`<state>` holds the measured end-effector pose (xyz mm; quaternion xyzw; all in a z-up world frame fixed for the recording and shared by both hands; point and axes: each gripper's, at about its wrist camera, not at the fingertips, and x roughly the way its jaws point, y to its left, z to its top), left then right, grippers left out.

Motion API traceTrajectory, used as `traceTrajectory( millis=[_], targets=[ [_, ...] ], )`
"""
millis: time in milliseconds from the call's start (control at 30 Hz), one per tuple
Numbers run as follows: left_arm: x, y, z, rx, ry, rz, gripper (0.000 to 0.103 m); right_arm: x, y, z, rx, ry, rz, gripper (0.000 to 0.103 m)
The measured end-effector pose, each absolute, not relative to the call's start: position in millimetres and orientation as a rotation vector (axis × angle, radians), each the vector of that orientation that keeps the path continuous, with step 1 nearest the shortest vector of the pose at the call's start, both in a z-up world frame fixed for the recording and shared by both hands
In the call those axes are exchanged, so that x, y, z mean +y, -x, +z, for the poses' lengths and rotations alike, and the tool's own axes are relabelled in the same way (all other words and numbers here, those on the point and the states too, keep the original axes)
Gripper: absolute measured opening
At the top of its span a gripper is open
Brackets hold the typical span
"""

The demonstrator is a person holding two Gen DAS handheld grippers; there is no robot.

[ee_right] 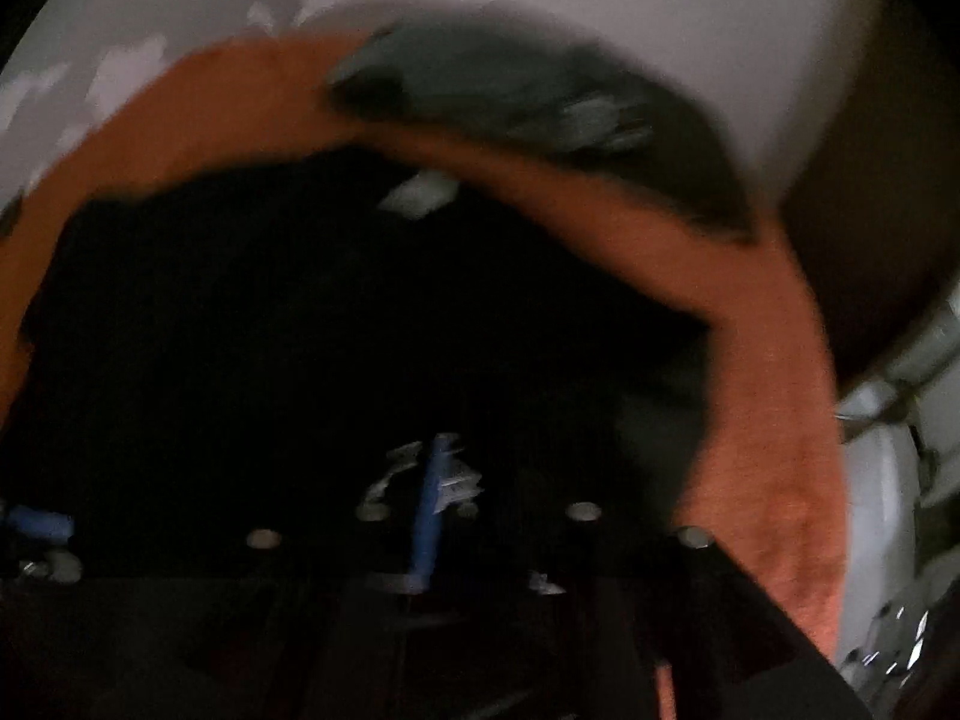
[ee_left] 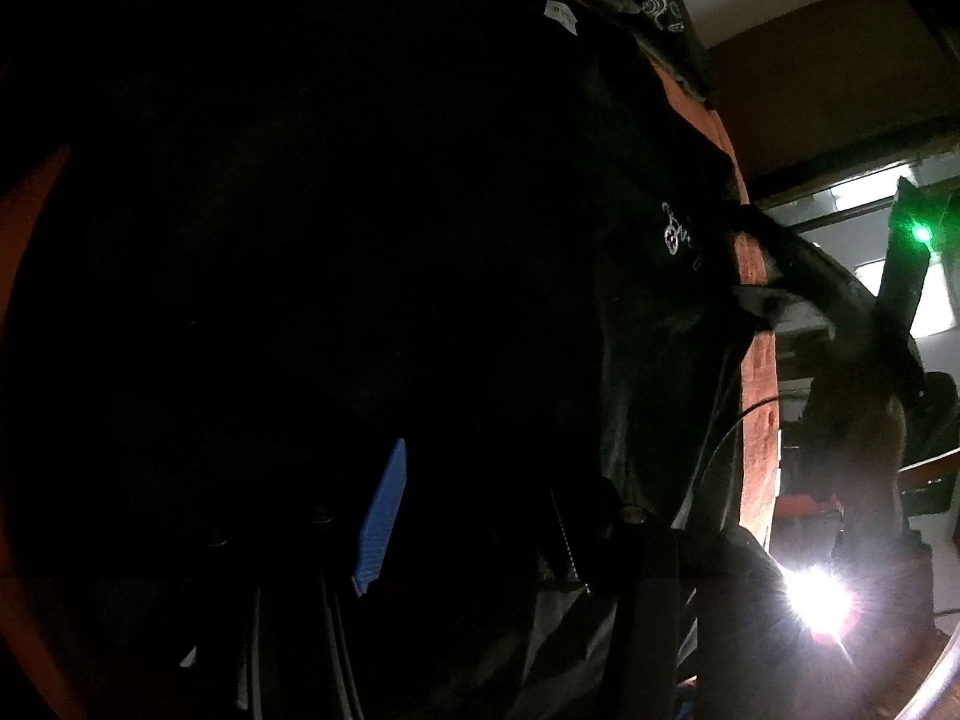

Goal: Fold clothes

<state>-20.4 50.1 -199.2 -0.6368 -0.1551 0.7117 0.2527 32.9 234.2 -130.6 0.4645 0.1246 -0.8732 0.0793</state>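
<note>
Black knit shirt (ee_left: 360,210); orange cloth (ee_right: 750,360)

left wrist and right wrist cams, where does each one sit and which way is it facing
Left wrist view: sits on the left claw, looking steeply down along its fingers at a black garment on an orange surface; a blue finger pad shows.
Right wrist view: sits on the right claw, looking down, blurred, at the same black garment; its blue pad shows.
Shared: the black garment with its white label, the orange surface, and a dark green garment at the far edge.
</note>
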Motion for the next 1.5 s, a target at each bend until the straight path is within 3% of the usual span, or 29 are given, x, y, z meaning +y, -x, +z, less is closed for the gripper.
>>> traceTrajectory(
  millis=[33, 100, 167, 200, 333, 400, 433, 467, 567, 767, 967, 1033, 1067, 1100, 1133, 1167, 1300, 1400, 1467, 1500],
  targets=[
    [48, 20, -199, -0.420, 1.732, 1.936, 0.050, 221, -41, -127, 0.369, -1.377, -2.578, 0.028],
    [43, 20, -198, -0.431, 1.731, 1.938, 0.050, 215, -65, -110, 0.336, -1.331, -2.573, 0.046],
    [37, 20, -198, -0.443, 1.730, 1.940, 0.050, 241, -86, -95, 0.190, -1.313, -2.624, 0.073],
    [35, 19, -198, -0.452, 1.731, 1.942, 0.050, 258, -96, -89, 0.108, -1.305, -2.650, 0.075],
    [37, 19, -196, -0.455, 1.739, 1.925, 0.050, 332, -123, -96, -0.052, -1.249, -2.754, 0.075],
    [42, 19, -193, -0.441, 1.737, 1.918, 0.050, 365, -127, -120, -0.135, -1.340, -2.742, 0.062],
    [45, 18, -190, -0.426, 1.728, 1.920, 0.050, 373, -129, -130, -0.182, -1.374, -2.712, 0.046],
    [49, 18, -187, -0.413, 1.719, 1.921, 0.050, 381, -132, -140, -0.228, -1.408, -2.682, 0.041],
    [59, 14, -181, -0.386, 1.699, 1.915, 0.051, 388, -135, -154, -0.229, -1.423, -2.674, 0.041],
    [69, 6, -185, -0.352, 1.721, 1.884, 0.051, 360, -107, -146, 0.063, -1.308, -2.735, 0.049],
    [66, -4, -190, -0.345, 1.748, 1.866, 0.051, 310, -71, -172, 0.834, -1.365, -2.552, 0.054],
    [64, -6, -189, -0.340, 1.745, 1.865, 0.051, 306, -74, -174, 0.954, -1.326, -2.496, 0.054],
    [64, -8, -189, -0.334, 1.742, 1.869, 0.051, 306, -77, -173, 0.971, -1.283, -2.488, 0.050],
    [62, -8, -189, -0.331, 1.743, 1.873, 0.051, 306, -81, -171, 0.991, -1.233, -2.494, 0.039],
    [60, -8, -190, -0.336, 1.748, 1.875, 0.051, 307, -84, -168, 1.001, -1.191, -2.496, 0.009],
    [59, -9, -190, -0.340, 1.752, 1.877, 0.052, 307, -88, -163, 0.987, -1.171, -2.489, 0.001],
    [55, -9, -192, -0.350, 1.764, 1.875, 0.052, 301, -118, -165, 1.007, -1.146, -2.385, 0.001],
    [57, -8, -192, -0.334, 1.763, 1.878, 0.052, 295, -135, -193, 1.137, -1.219, -2.222, 0.006],
    [60, -6, -191, -0.332, 1.762, 1.874, 0.052, 297, -138, -203, 1.154, -1.274, -2.177, 0.041],
    [61, -6, -190, -0.331, 1.762, 1.873, 0.053, 302, -138, -203, 1.158, -1.284, -2.198, 0.046]
  ],
)
